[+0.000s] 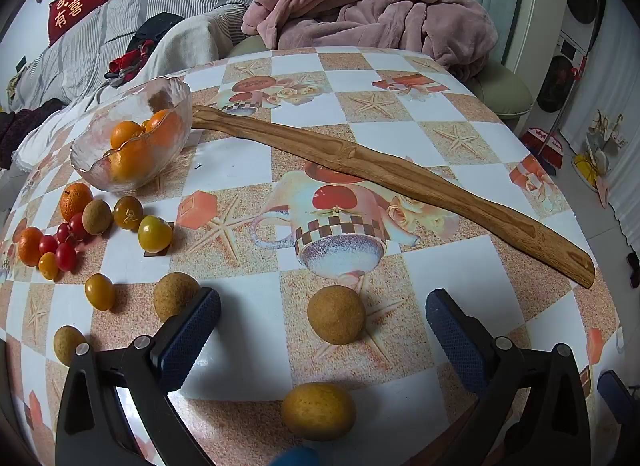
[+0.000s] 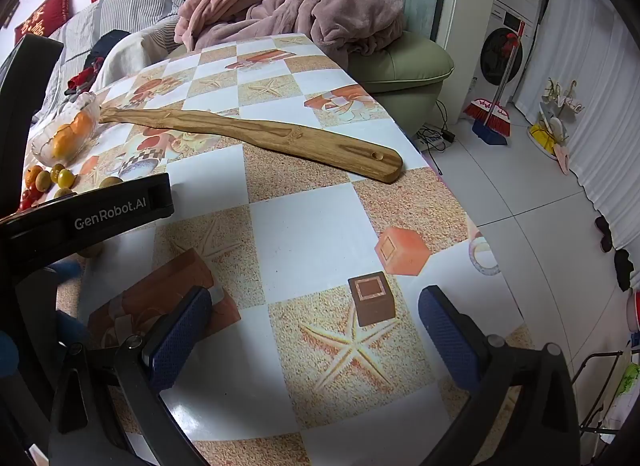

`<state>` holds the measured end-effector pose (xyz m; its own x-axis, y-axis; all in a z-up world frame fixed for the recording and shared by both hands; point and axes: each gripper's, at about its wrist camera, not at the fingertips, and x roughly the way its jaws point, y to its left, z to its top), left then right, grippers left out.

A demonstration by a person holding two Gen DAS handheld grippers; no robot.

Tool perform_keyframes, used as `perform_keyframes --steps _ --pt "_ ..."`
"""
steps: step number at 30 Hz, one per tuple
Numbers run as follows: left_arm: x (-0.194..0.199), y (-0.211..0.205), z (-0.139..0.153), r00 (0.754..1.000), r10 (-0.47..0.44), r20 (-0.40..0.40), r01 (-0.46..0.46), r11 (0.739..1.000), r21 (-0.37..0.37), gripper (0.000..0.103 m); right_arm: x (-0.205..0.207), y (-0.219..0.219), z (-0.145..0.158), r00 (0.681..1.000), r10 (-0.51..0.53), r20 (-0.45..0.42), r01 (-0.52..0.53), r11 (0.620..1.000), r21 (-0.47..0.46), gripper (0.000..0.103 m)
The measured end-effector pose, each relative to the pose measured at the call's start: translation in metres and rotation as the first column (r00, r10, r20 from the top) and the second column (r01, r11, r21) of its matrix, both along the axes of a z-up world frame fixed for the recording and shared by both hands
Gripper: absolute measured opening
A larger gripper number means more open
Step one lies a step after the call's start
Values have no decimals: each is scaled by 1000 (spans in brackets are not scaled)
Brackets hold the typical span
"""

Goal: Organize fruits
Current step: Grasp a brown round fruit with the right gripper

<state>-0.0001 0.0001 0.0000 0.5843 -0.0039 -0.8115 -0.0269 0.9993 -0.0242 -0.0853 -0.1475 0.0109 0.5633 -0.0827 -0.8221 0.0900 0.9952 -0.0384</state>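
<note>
A glass bowl (image 1: 168, 85) with oranges (image 1: 126, 133) stands at the far left of the table; it also shows in the right wrist view (image 2: 86, 99). Loose fruit lies in front of it: an orange (image 1: 75, 199), red cherry tomatoes (image 1: 65, 256), yellow tomatoes (image 1: 155, 232) and brown longans (image 1: 96, 217). My left gripper (image 1: 323, 322) is open, and a brown longan (image 1: 336, 314) lies between its fingers. A yellow fruit (image 1: 318, 410) lies nearer the camera. My right gripper (image 2: 315, 316) is open and empty over bare tablecloth.
A long wooden stick (image 1: 392, 169) lies across the table behind the fruit, also in the right wrist view (image 2: 256, 135). A pink blanket (image 1: 368, 5) is heaped on a chair at the far edge. The table's right edge (image 2: 472, 221) drops to a tiled floor.
</note>
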Motion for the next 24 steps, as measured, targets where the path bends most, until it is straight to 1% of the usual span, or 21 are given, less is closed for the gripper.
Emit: perform_keyframes --steps 4,5,7,8,9,12,15,19,21,24 --pt "1 0 0 1000 -5 -8 5 1000 8 103 0 0 0 1000 0 -2 0 1000 -2 103" --pt "2 0 1 999 -12 -29 13 1000 13 103 0 0 0 1000 0 -3 0 1000 -2 103" --pt "4 2 5 995 -18 -102 19 1000 17 103 1 0 0 1000 3 -9 -3 1000 -6 103" --pt "1 4 9 993 -18 -115 21 1000 20 103 2 1 1 1000 6 -25 -7 1000 -9 103" --pt "-3 11 18 993 -18 -115 21 999 24 103 5 1 1 999 11 -49 -11 1000 -11 103" --pt "-20 33 39 997 -4 -76 7 999 40 103 17 0 -1 990 26 -142 -29 999 -14 103" --pt "-33 68 55 997 35 -67 -30 997 72 103 24 5 1 979 49 -199 -55 998 -29 103" --pt "-32 113 49 988 98 -116 -85 991 106 103 27 26 12 970 130 -205 -137 990 -16 103" --pt "-32 129 43 982 127 -139 -112 988 108 103 35 39 18 963 177 -205 -175 984 27 103" --pt "-32 146 37 977 146 -154 -135 988 80 103 53 56 22 953 219 -208 -202 975 97 103"
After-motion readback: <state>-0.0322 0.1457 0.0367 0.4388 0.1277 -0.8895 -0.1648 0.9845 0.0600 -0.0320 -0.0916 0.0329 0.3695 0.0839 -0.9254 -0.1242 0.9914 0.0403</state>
